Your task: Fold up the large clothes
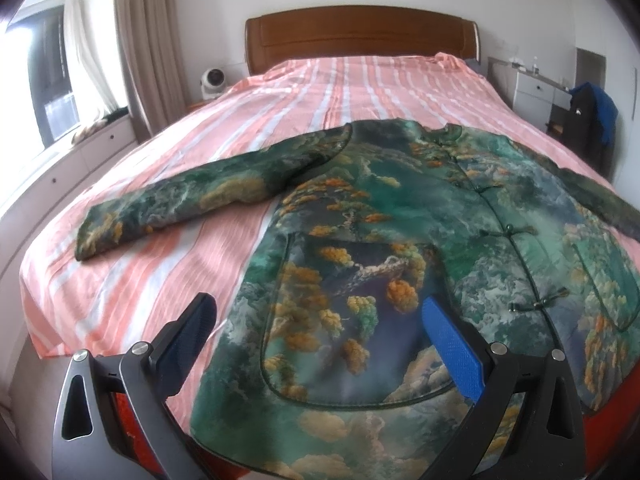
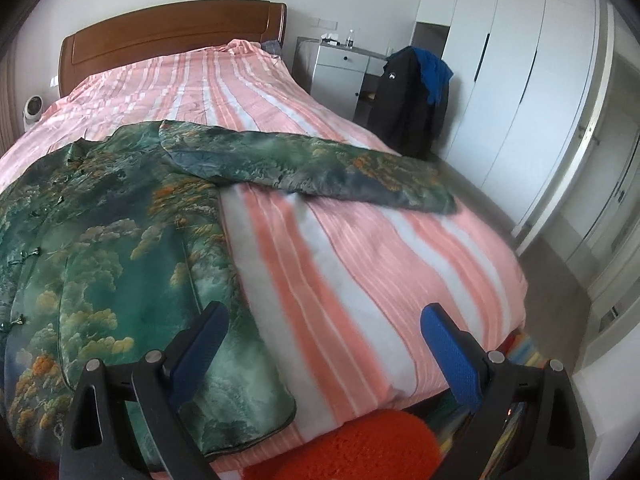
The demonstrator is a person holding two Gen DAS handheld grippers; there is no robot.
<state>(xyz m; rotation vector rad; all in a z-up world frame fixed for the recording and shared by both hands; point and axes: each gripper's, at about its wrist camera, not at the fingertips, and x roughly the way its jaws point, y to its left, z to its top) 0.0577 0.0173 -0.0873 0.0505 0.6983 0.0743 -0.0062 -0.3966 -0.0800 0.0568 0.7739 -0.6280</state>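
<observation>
No legible writing or brand marks in either view; a small pale emblem on the black jacket (image 2: 404, 96) hung over a chair by the wardrobe (image 2: 512, 80) is too small to read. Task item: a green padded jacket (image 1: 400, 240) printed with clouds and orange trees, frog-button front facing up, spread flat across the foot end of the pink-and-white striped bedspread (image 1: 320, 88), collar toward the wooden headboard (image 1: 360, 36). Left gripper (image 1: 316, 340) hangs just above the jacket's lower front by the pocket, blue pads spread wide, grasping nothing. Right gripper (image 2: 324, 344) sits over the jacket's side edge and bare bedspread, fingers likewise released and empty. Left wrist view alone shows the sleeve (image 1: 192, 208) stretched out toward the window (image 1: 44, 72) and curtain (image 1: 148, 40), plus the full button line. Right wrist view alone shows the other sleeve (image 2: 320, 168) laid out toward the wardrobe side, the jacket's hem corner near the bed's foot edge, and an orange-red object (image 2: 360, 444) low in frame below the bed edge, identity unclear. Both views catch a small white round device (image 1: 212, 80) beside the headboard and a white bedside cabinet (image 2: 344, 72).
</observation>
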